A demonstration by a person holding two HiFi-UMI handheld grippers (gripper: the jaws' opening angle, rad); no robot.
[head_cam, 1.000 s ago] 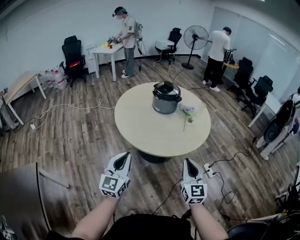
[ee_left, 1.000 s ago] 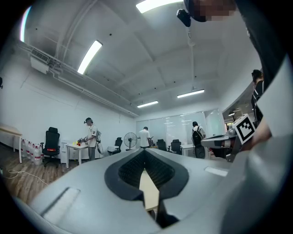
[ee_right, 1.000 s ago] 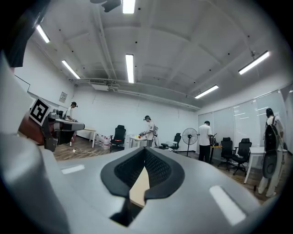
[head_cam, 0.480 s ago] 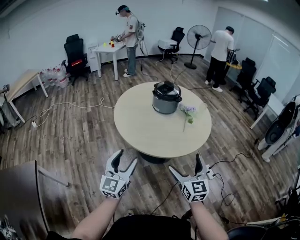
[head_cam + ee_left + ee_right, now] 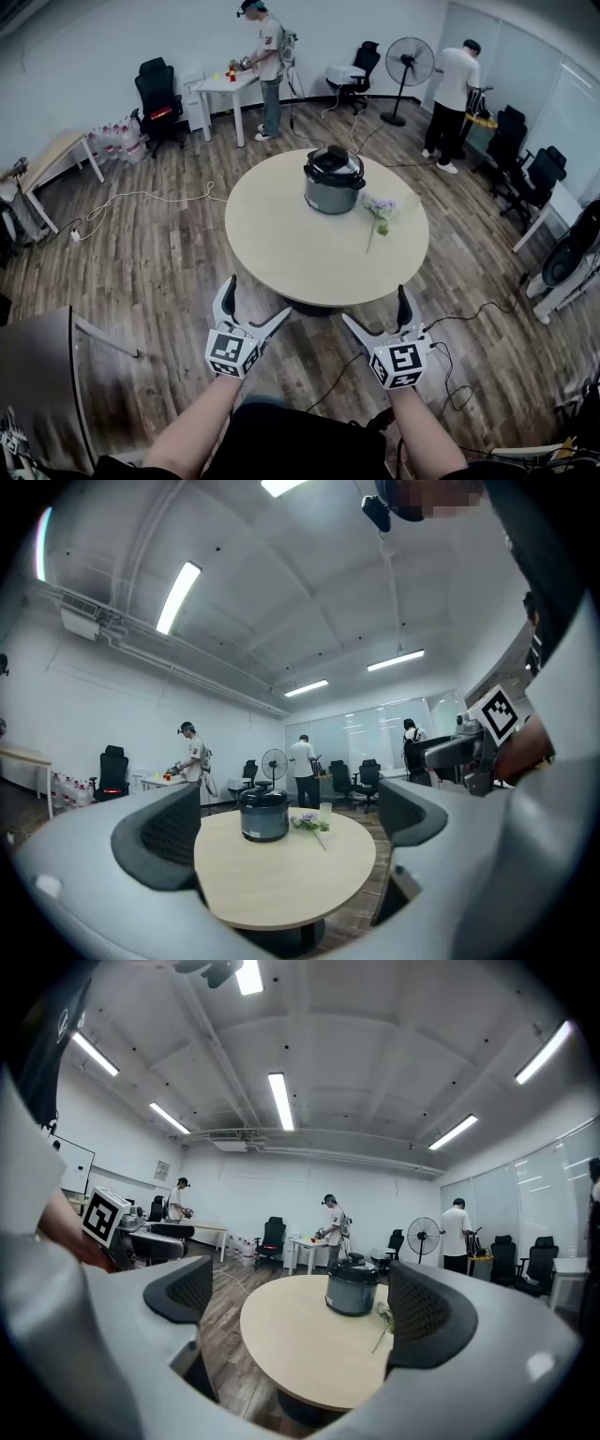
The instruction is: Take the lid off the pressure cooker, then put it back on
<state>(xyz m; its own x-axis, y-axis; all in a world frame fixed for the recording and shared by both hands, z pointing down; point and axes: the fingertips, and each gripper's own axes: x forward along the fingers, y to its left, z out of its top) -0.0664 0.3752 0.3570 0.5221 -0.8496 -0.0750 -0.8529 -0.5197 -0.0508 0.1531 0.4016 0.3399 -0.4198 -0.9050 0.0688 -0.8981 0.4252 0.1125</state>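
change: vs 1 s back both tongs go from closed to spread wide; left tongs (image 5: 255, 302) jaws have just been opening, right tongs (image 5: 375, 307) opened a bit sooner. nothing between either pair.
change 2: view sits closer to the round tabletop (image 5: 300, 246) than before; both tongs now near its front edge but not over it.
left tongs now: open wide, empty, pointing level at the tabletop; own view shows only cooker + tabletop far off between the jaws.
right tongs now: open wide, empty, same heading, cooker seen between the jaws at a distance.
task obj: pressure cooker (image 5: 334, 183) upright on far half of tabletop, well apart from both tongs. lid (image 5: 334, 165) on the pot, dark, knob/handle on top.
nearby: flower sprig (image 5: 380, 210) lying just right of cooker, not touching as far as i can tell.
meaning for task: prob. approach phase; jaws pre-opened for a lid grab, lid removal not started. need to reach further in first, cooker is out of reach from here.
bg: 2 ppl at back, one at a small white desk (image 5: 225, 86), one near a standing fan (image 5: 410, 62); not involved.
text/brands: none readable on cooker or lid, too small. only b/w square marker patterns on the tongs' cubes (image 5: 232, 354), no letters.
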